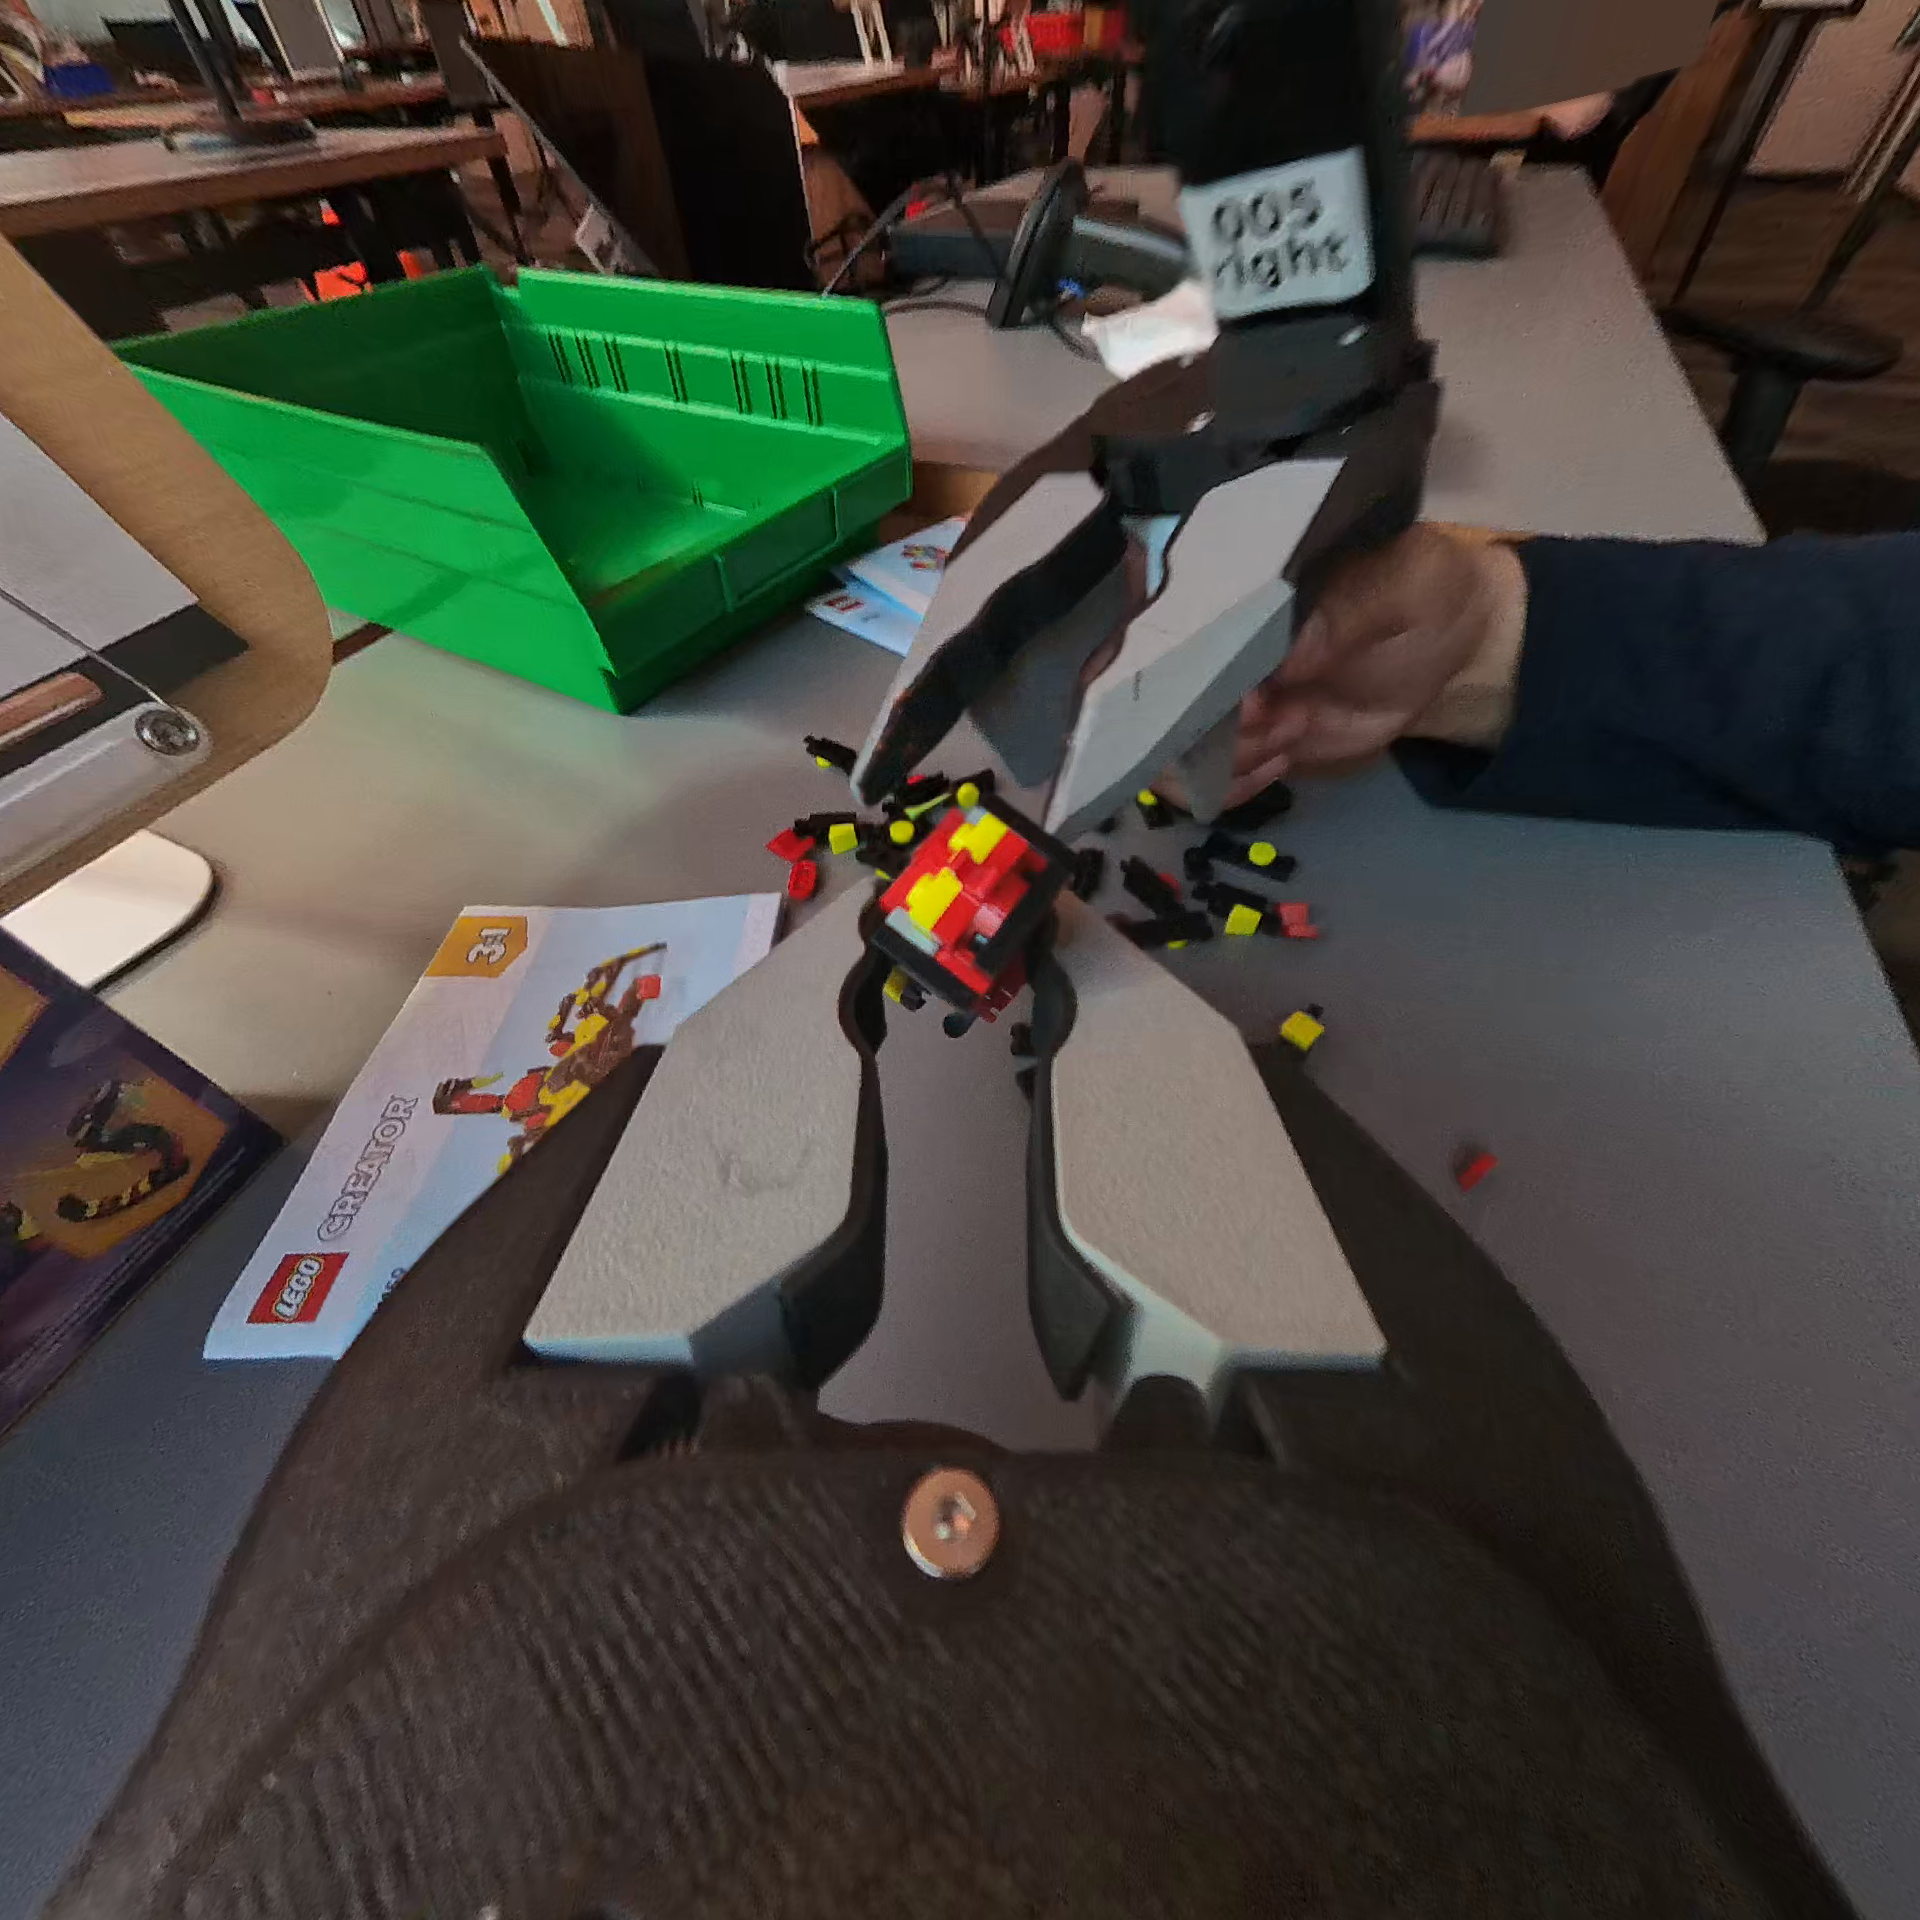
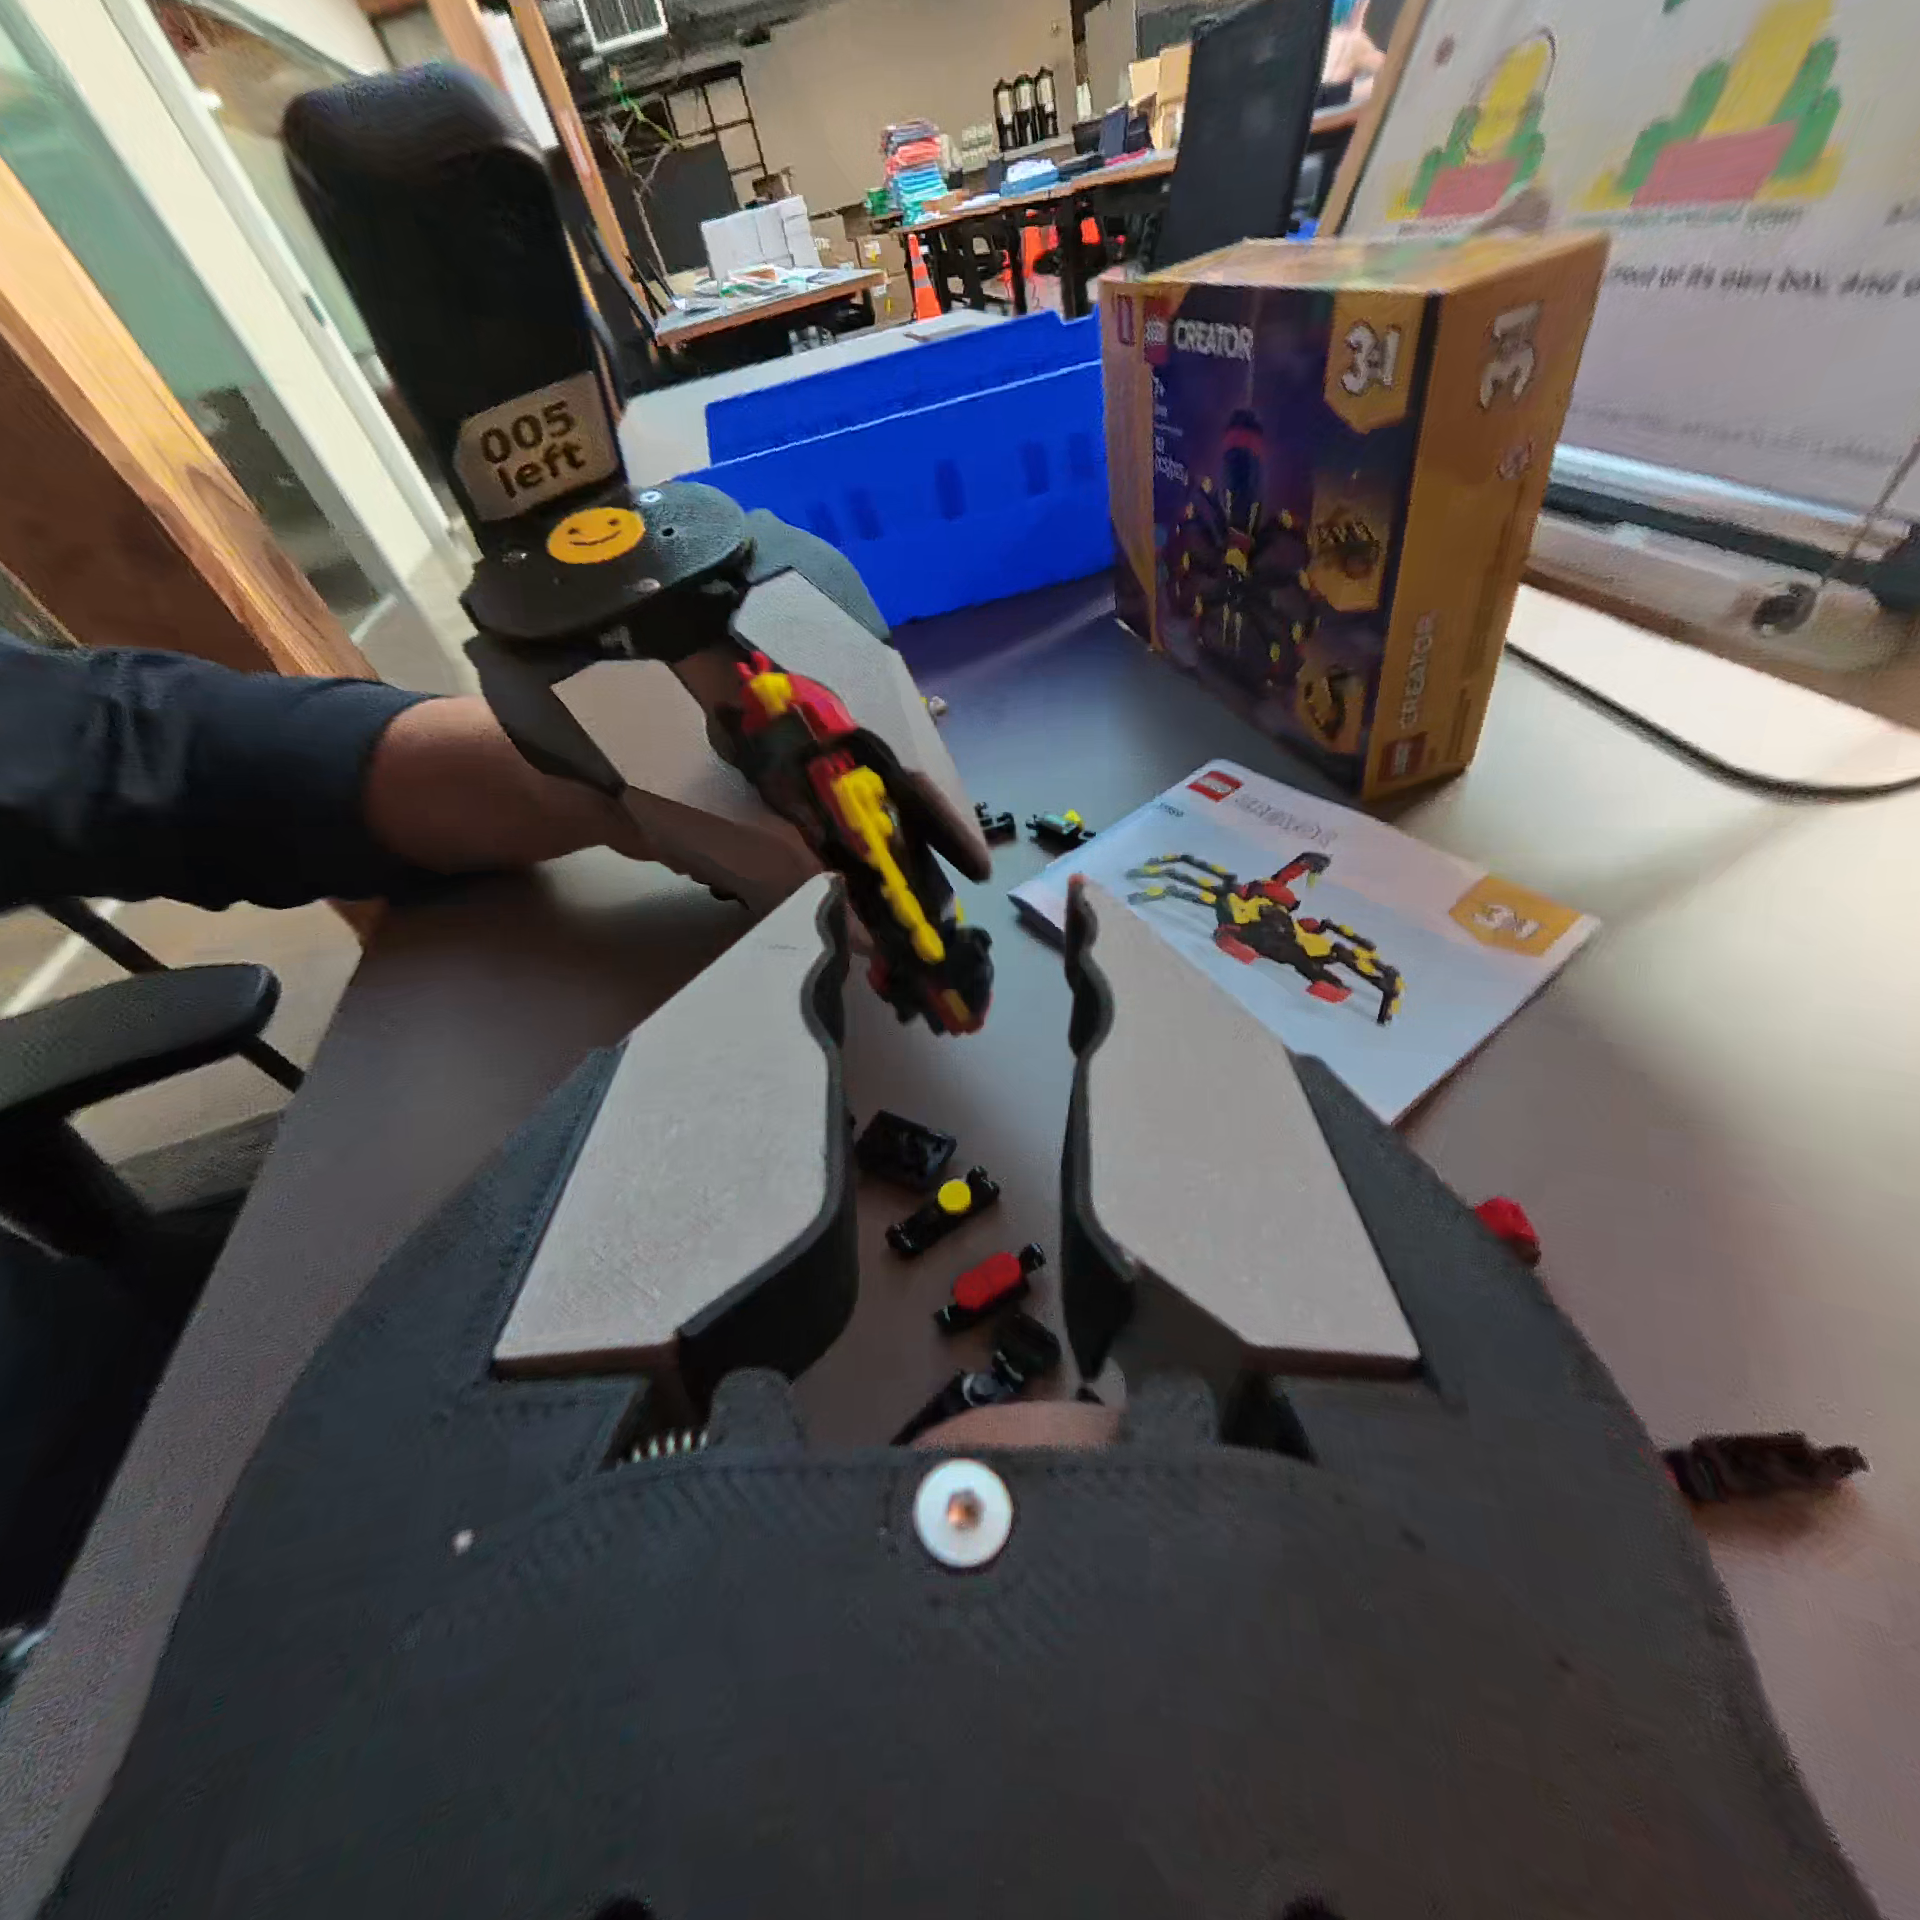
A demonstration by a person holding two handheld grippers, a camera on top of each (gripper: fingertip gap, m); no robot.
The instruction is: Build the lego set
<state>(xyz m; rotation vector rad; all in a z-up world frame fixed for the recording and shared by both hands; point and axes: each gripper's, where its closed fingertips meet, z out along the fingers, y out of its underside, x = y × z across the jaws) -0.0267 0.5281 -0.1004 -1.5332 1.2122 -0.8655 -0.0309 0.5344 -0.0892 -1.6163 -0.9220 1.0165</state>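
A half-built red, yellow and black lego model sits tilted, pinched at the left tongs' tips; loose pieces lie scattered just beyond.

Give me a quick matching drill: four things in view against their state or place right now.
1. left gripper
2. right gripper
3. green bin
4. instruction booklet

a. tipped, empty
b. flat on the table
c. shut on the red, yellow and black model
d. open, holding nothing

Pairs: 1-c, 2-d, 3-a, 4-b
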